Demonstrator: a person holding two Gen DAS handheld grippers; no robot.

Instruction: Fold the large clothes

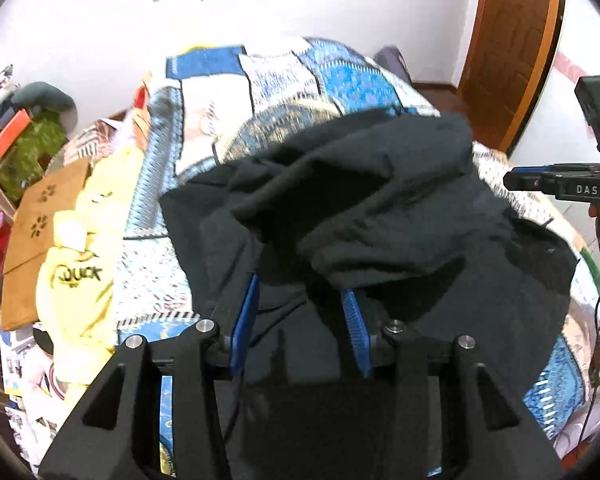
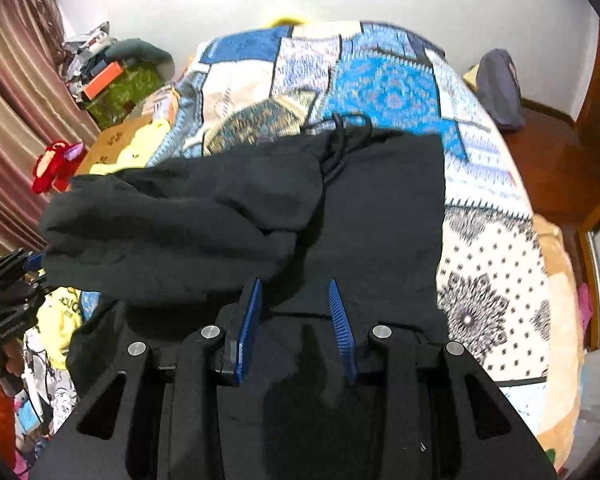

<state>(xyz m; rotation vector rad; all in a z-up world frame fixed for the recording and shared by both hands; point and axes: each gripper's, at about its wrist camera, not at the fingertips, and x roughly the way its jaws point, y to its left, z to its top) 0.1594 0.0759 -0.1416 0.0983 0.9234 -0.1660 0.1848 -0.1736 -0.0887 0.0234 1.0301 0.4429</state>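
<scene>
Garment: big black hoodie (image 2: 380, 208) on the bed (image 2: 388, 80), lying on the patchwork quilt. Far edge with the drawstring (image 2: 340, 140) sits around 12 o'clock in the right wrist view.

Loose bit: a bunched fold of the same black fabric (image 2: 172, 220) is piled on the left side, roughly 9 to 10 o'clock from the right claw. Looks like a sleeve or the hood mid-fold, honestly can't tell which.

Left claw (image 1: 302, 300): blue fingers spread apart with black cloth draped over and between them. Whether they're actually pinching anything, can't tell, the fabric hides the tips.

Right claw (image 2: 294, 292): released, fingers apart, hovering over the near hem, nothing gripped as far as I can see.

Step in hand (my guess): carrying that bunched part across the body and laying it flat.

How to do it well: keep the lifted cloth taut so it lands as one flat layer, not a lump. Use the right claw to pin the flat body near 6 o'clock so it doesn't drag along.

Watch out: drawstring at 12 o'clock could get trapped under the fold, worth tucking it in.

Clutter: yellow cloth (image 1: 80, 264) and cardboard (image 1: 40, 216) at 9 o'clock in the left wrist view, keep the hoodie clear of them.
</scene>
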